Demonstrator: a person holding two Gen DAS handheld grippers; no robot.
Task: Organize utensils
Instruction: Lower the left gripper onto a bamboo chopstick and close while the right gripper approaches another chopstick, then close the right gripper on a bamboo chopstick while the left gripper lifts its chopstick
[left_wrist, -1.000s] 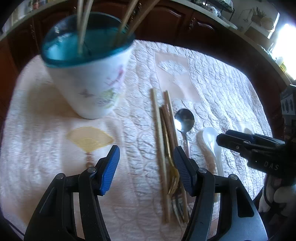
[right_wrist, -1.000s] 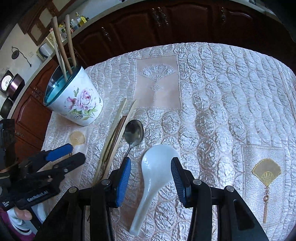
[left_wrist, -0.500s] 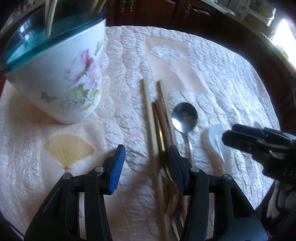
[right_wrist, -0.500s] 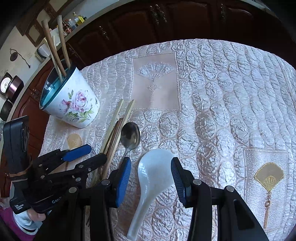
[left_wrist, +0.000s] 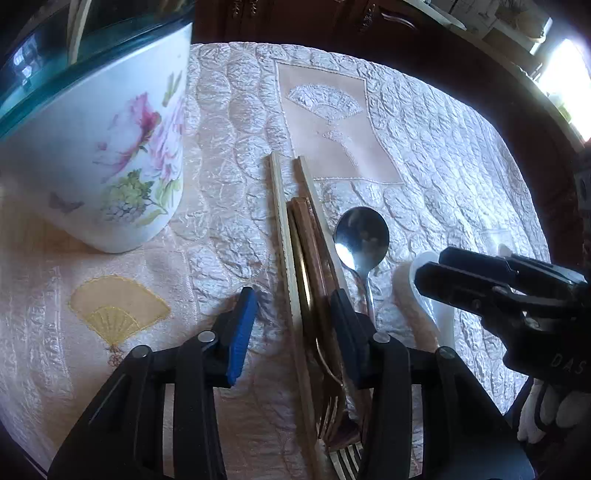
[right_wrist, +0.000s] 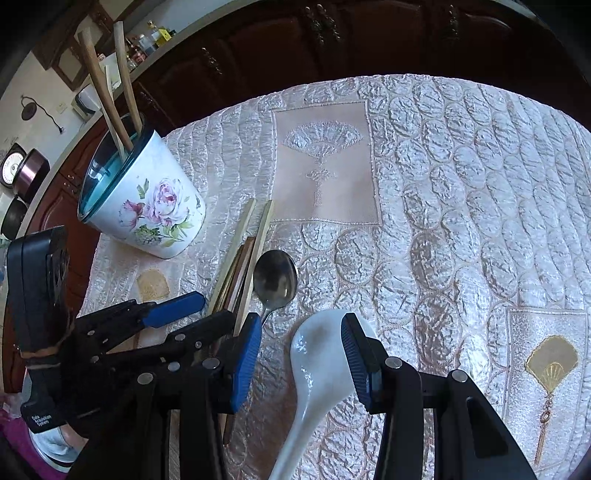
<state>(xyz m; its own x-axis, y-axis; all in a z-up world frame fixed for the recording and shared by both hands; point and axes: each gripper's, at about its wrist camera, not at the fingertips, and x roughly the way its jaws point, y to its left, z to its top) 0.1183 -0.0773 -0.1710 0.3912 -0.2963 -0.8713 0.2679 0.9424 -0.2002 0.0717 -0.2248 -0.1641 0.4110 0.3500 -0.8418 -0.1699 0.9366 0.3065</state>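
From the left wrist we see our left claw (left_wrist: 291, 325) spread wide and holding nothing, its two pads straddling the bundle of chopsticks (left_wrist: 295, 236) that lies on the quilted cloth (left_wrist: 443, 155) over the worktop. A gold fork (left_wrist: 341, 448) is tucked into the same bundle near our pads, and the steel spoon (left_wrist: 362, 236) lies just beside it on the right. The risk we judge here is a messy pinch: closing now could catch several sticks and the fork handle at once, and a round stick may roll out or drag the spoon. The flowered cup (left_wrist: 110, 155) stands well apart to the left.

From the right wrist our right claw (right_wrist: 299, 354) is also wide and empty, with the white soup spoon (right_wrist: 317, 365) lying between its pads, bowl forward. Glazed ceramic looks slick to us, so a pinch on the curved bowl could squirt it free. The left claw (right_wrist: 199, 310) sits close beside ours, so both closing together might knock each other. The cup (right_wrist: 147, 214) already holds tall sticks (right_wrist: 103, 88) that could block a drop.
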